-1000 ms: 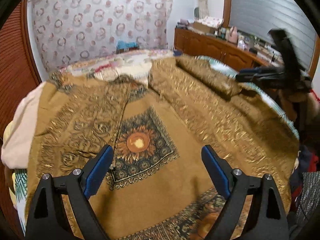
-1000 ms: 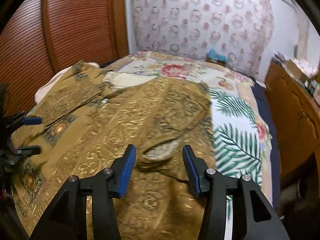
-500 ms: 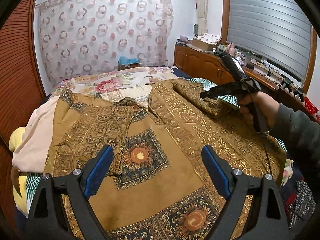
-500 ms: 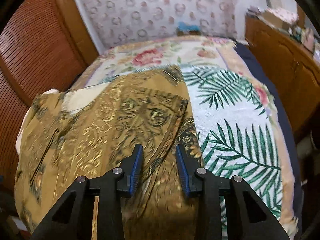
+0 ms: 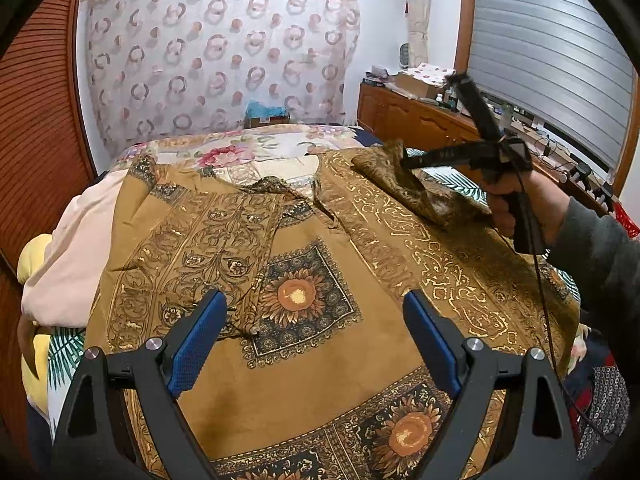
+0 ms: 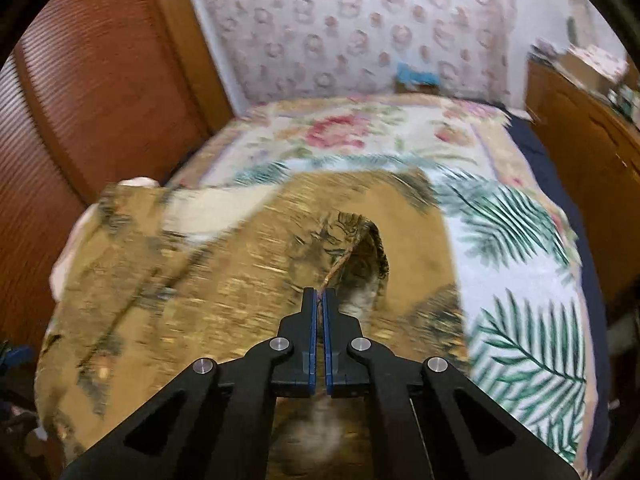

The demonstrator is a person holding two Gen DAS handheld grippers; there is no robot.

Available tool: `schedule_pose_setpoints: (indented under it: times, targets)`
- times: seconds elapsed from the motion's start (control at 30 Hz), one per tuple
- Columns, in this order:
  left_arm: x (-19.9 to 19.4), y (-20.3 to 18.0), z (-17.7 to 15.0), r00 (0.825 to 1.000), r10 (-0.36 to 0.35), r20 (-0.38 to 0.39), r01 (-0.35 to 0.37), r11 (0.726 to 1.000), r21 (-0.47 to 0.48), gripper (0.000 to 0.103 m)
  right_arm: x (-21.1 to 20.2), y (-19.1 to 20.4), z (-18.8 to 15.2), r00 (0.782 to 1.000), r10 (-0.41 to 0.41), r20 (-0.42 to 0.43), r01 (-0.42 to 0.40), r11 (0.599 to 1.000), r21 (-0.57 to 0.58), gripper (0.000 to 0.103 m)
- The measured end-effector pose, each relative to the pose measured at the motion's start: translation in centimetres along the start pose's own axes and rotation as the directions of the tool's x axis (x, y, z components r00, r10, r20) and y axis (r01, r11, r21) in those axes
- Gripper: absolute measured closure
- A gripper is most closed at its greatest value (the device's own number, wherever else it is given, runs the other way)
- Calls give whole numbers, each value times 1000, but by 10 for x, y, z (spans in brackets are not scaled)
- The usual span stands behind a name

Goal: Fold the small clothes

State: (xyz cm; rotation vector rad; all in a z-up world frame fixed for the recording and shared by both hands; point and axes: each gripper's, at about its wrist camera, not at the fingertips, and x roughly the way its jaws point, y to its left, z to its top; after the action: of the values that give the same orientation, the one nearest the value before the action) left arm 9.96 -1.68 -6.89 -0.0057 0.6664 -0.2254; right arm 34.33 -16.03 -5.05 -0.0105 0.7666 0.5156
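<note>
A golden-brown patterned garment with sunflower squares lies spread over the bed. My left gripper hovers above its near middle, jaws wide open with nothing between them. At the far right, a hand holds my right gripper, shut on the garment's sleeve and lifting it off the bed. In the right wrist view the right gripper pinches a thin fold of the garment's edge, and the cloth rises in a peak towards the pads. That view is blurred by motion.
The bed carries a floral and palm-leaf cover. A pale blanket and a yellow pillow lie at its left edge. A wooden slatted wall stands left, a cluttered wooden cabinet right, a patterned curtain behind.
The right gripper's jaws have closed from half open onto the sleeve's edge, and the cloth now lifts with them. The left gripper stays open over the garment.
</note>
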Motion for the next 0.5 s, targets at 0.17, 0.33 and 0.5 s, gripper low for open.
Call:
schedule_pose_setpoints:
  times: [0.17,0.33,0.5]
  targets:
    - [2,4,-2,1000,5,-3,-5,1000,-6,13,-8,32,1,994,103,34,-100,991,-84,101]
    - [0,8,-3,1000,8,2,-8,1000,-15,13,-11,61,-3,986,168,-14,-168,974,-155,91]
    - [0,16,-2,1000,19,8,-19,999,-30,13,-21,64,-4,987,161,23,-153,969,-194,72]
